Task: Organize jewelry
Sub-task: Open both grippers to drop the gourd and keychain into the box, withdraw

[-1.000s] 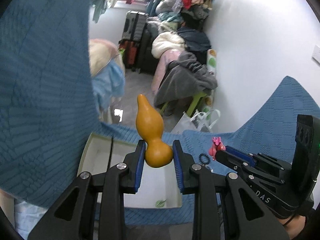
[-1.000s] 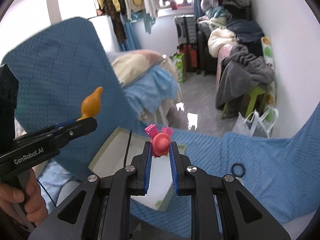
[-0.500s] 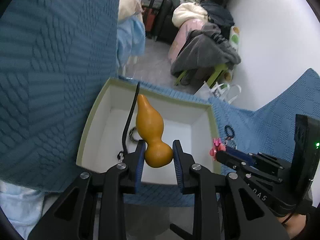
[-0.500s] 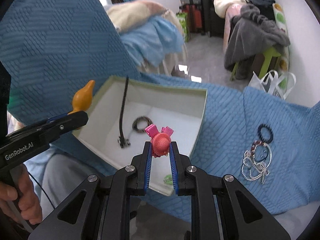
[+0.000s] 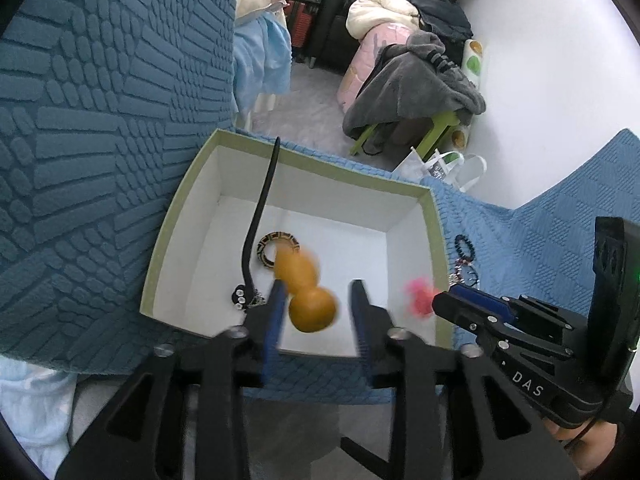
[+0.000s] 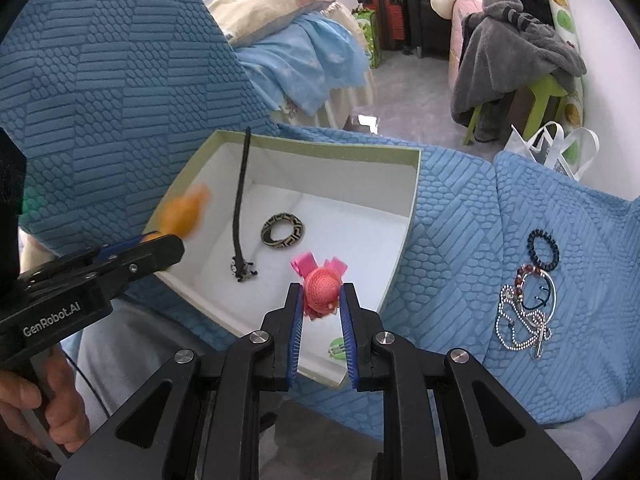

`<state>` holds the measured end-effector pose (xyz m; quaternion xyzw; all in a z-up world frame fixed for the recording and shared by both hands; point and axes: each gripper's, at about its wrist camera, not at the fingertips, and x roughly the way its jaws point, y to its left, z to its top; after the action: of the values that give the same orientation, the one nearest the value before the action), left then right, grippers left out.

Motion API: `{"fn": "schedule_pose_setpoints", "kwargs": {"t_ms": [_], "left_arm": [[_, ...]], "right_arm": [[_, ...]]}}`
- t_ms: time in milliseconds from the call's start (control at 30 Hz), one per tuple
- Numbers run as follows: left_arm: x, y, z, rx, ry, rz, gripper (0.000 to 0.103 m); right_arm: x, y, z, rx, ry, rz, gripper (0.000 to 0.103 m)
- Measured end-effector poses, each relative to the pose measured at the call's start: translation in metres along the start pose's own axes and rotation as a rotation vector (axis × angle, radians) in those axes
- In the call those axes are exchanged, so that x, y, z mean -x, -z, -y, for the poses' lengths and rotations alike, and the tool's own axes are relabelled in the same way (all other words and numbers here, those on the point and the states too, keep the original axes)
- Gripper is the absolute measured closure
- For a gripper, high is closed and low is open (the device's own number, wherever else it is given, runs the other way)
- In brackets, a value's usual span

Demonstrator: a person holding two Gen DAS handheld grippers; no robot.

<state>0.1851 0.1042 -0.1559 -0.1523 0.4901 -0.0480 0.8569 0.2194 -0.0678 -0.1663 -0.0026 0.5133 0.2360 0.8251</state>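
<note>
The gourd (image 5: pixel 306 288) is smooth and orange, a small bulb above a larger one, and blurred. It hangs between the left claw's (image 5: pixel 318 314) blue pads, just over the floor of the box (image 5: pixel 172 236). The hair clip (image 6: pixel 322 290) is pink with a round knitted top and a bow behind it, sitting between the right claw's (image 6: pixel 320 312) pads, above the box's near edge.

The box is white inside with a pale green rim. Ahead of the claws it holds a black strap (image 6: pixel 240 208) leaning on the far wall and a patterned ring (image 6: pixel 283 230). It rests on a blue textured blanket (image 6: pixel 460 220). Right of the right claw, a black bead bracelet (image 6: pixel 542 249) and a tangle of silver chains (image 6: pixel 526 316) lie on the blanket. Beyond is a cluttered room with piled clothes (image 5: pixel 416 84).

The left claw's jaws have just been opening and now stand clear of the gourd on both sides. The right claw's jaws have also just been opening; they are narrow, and the clip looks loose between them.
</note>
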Motion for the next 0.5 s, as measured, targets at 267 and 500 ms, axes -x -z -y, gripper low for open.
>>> {"fn": "schedule_pose_setpoints", "kwargs": {"t_ms": [267,500], "left_arm": [[0.030,-0.009,0.016,-0.015,-0.011,0.071,0.039],[0.069,-0.017,0.045,-0.061,0.007,0.163,0.038]], "right_arm": [[0.048,-0.013,-0.006,0.048,-0.001,0.114,0.073],[0.104,-0.023,-0.007,0.084,0.015,0.248,0.073]]}}
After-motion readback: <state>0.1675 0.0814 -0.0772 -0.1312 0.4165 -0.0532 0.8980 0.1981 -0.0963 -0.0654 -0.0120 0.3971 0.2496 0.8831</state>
